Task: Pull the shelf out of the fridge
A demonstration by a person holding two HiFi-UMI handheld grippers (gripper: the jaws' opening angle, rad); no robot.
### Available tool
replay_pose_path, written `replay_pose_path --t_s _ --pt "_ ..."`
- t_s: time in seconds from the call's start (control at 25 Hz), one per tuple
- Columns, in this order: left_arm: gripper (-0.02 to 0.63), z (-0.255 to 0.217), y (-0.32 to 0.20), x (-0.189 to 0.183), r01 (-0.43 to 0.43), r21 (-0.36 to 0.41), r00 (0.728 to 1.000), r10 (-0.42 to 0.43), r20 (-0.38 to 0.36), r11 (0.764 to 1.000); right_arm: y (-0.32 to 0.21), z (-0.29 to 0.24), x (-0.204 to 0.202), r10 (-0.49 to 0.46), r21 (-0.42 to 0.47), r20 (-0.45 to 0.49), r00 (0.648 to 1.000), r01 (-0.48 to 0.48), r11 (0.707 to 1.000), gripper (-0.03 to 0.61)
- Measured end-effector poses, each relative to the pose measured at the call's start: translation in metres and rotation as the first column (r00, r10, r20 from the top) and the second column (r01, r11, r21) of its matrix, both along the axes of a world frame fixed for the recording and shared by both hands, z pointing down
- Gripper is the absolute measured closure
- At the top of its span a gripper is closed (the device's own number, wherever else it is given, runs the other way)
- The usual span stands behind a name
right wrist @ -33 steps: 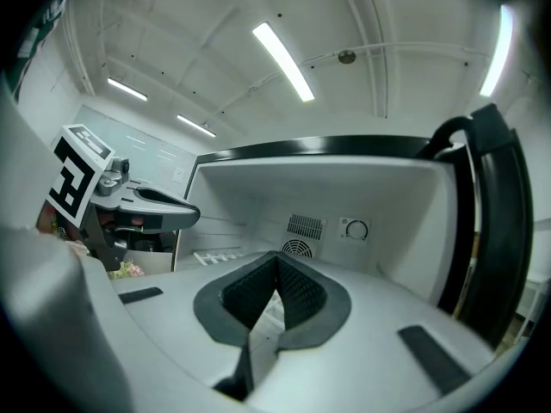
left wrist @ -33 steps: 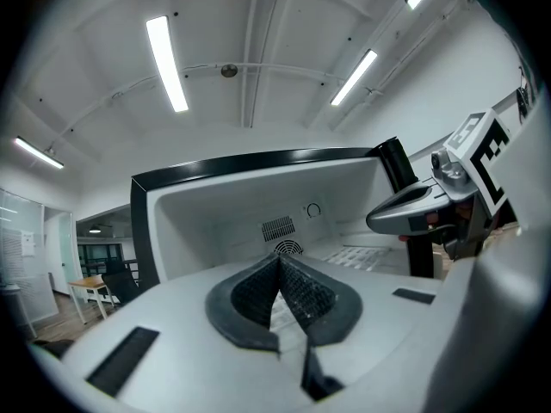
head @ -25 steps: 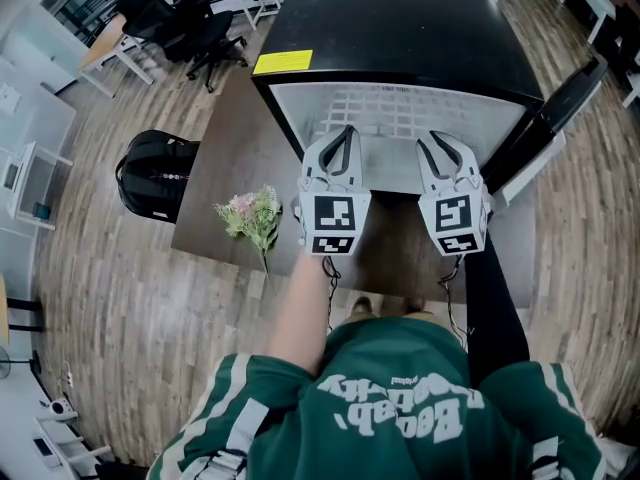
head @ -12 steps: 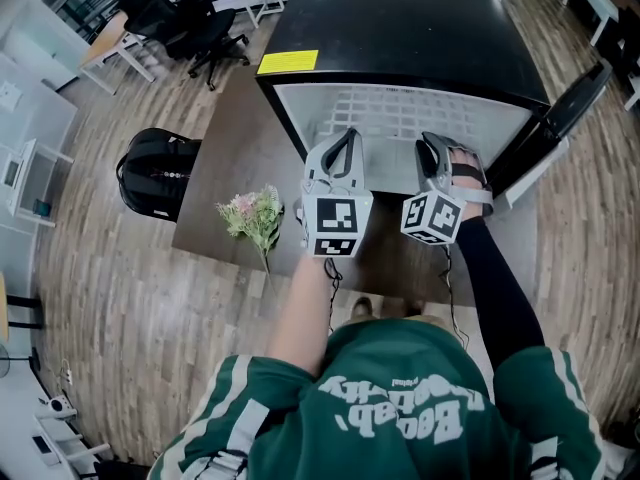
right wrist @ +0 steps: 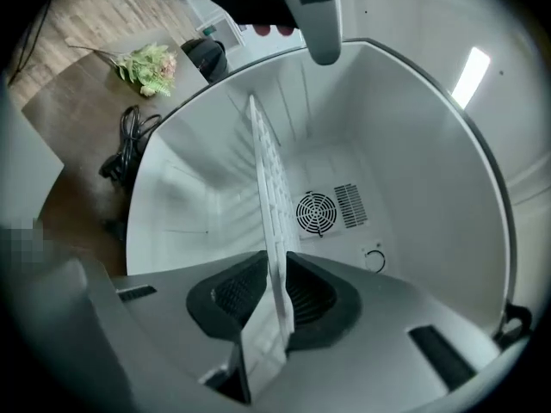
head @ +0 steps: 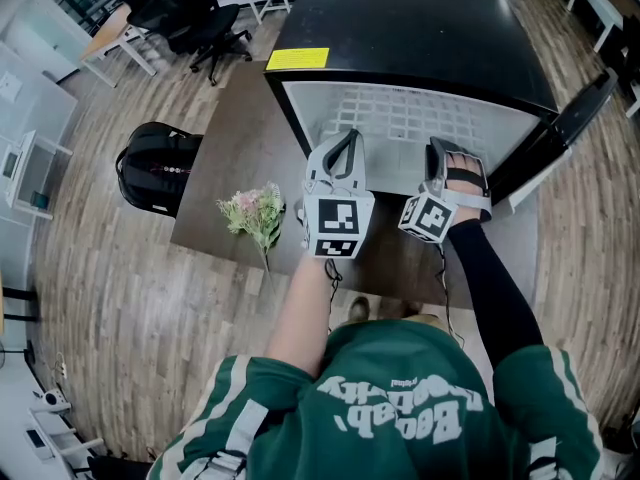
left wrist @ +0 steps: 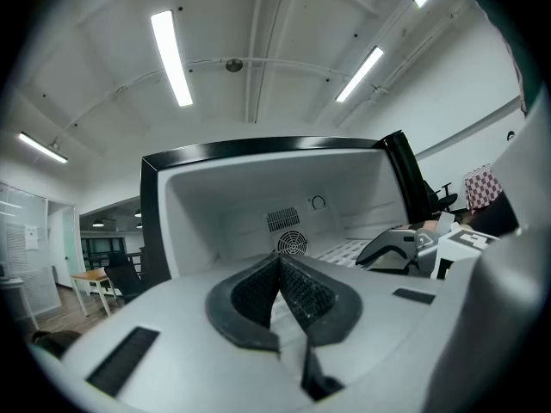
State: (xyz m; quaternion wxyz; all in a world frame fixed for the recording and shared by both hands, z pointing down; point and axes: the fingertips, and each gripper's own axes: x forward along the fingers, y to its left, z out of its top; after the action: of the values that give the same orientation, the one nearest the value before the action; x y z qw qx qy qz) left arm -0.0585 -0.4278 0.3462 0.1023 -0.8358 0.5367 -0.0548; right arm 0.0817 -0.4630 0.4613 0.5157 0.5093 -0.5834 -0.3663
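A black fridge [head: 400, 28] stands open on a dark table, with a white wire shelf [head: 400, 118] inside. My right gripper [head: 458, 153] is rolled on its side at the shelf's front edge. In the right gripper view the shelf [right wrist: 271, 179] runs edge-on between the pads [right wrist: 237, 291], which have just been closing and now press on it. My left gripper [head: 347, 138] hovers level at the fridge's mouth, left of the right one. Its pads [left wrist: 301, 295] meet at the tips with nothing between them.
The fridge door [head: 560, 128] hangs open at the right. A bunch of flowers [head: 252, 213] lies on the table [head: 230, 138] left of the fridge. A black backpack [head: 155, 168] sits on the wooden floor beyond. Office chairs stand at the far left.
My right gripper has rolled onto its side, sunk toward the shelf's front edge and taken it between its jaws. The left gripper has stayed where it was.
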Motion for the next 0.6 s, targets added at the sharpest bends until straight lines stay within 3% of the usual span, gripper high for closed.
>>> replay_pose_path --t_s 0.28,0.6 --pt "0.598 0.003 -0.001 -0.006 0.003 -0.009 1.0 -0.004 -0.003 1.0 -0.016 0.004 -0.002 0.037 0.026 -0.039 0.999 -0.036 0.999 0.509" --pt "0.598 0.008 -0.003 -0.012 0.01 -0.019 1.0 -0.01 -0.006 1.0 -0.045 0.007 0.0 0.045 0.061 -0.071 0.996 -0.041 0.997 0.462"
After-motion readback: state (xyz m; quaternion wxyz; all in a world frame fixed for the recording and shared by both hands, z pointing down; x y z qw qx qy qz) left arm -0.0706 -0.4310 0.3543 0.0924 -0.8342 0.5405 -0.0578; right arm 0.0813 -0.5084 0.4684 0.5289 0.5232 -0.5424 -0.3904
